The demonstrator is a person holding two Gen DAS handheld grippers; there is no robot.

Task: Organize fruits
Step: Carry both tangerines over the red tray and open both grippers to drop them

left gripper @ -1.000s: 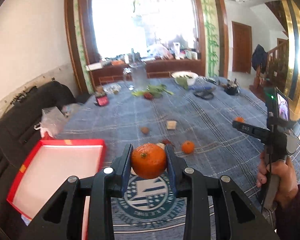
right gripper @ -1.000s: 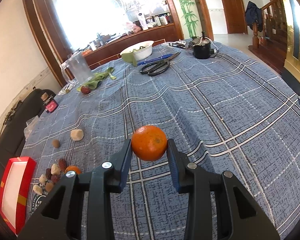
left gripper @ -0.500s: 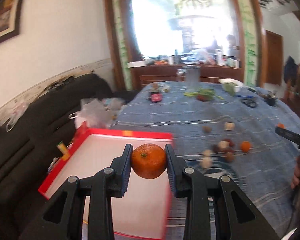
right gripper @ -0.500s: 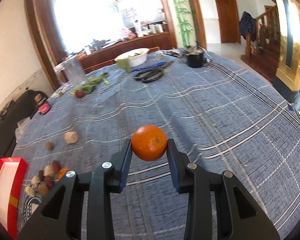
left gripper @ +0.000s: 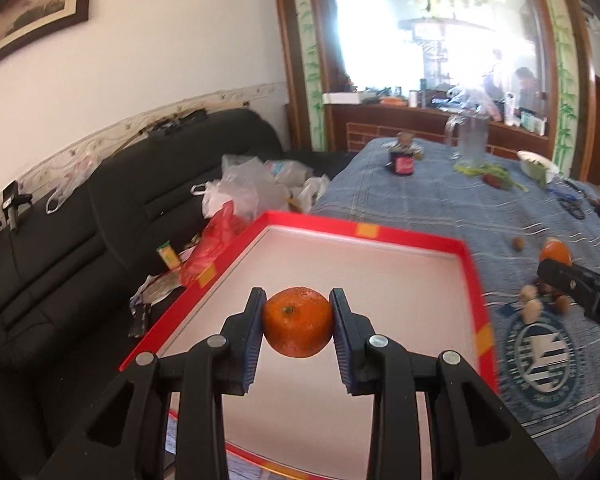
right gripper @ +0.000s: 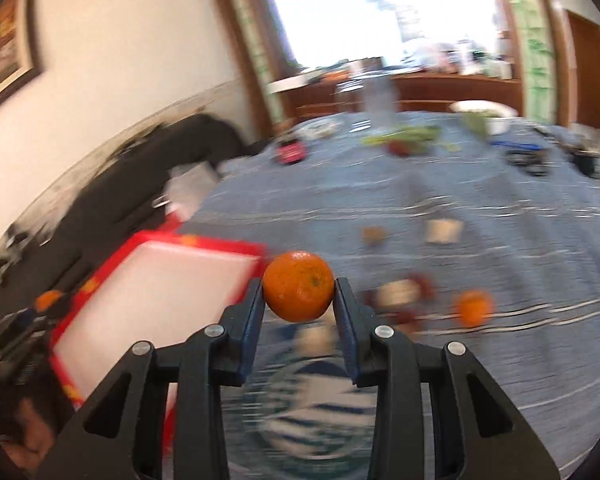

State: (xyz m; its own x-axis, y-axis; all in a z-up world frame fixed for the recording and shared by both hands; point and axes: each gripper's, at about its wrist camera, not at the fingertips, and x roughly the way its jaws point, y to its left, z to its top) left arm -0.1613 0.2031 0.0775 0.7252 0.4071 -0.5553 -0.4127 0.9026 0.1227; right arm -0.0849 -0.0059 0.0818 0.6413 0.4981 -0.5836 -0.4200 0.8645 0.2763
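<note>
I have a tangerine [left gripper: 298,327] clamped in my left hand-held gripper [left gripper: 298,330], hanging above the pale floor of the red box [left gripper: 470,276], so I judge this the drop-off step. My right hand-held gripper [right gripper: 299,292] pinches a second tangerine [right gripper: 299,286] over the blue-clothed table [right gripper: 500,208], just beside the box's near corner; that view is blurred. Next I would lower the left one close to the box floor, then part the fingers gently so the fruit does not roll. Another orange [right gripper: 475,307] and some nuts lie on the table.
</note>
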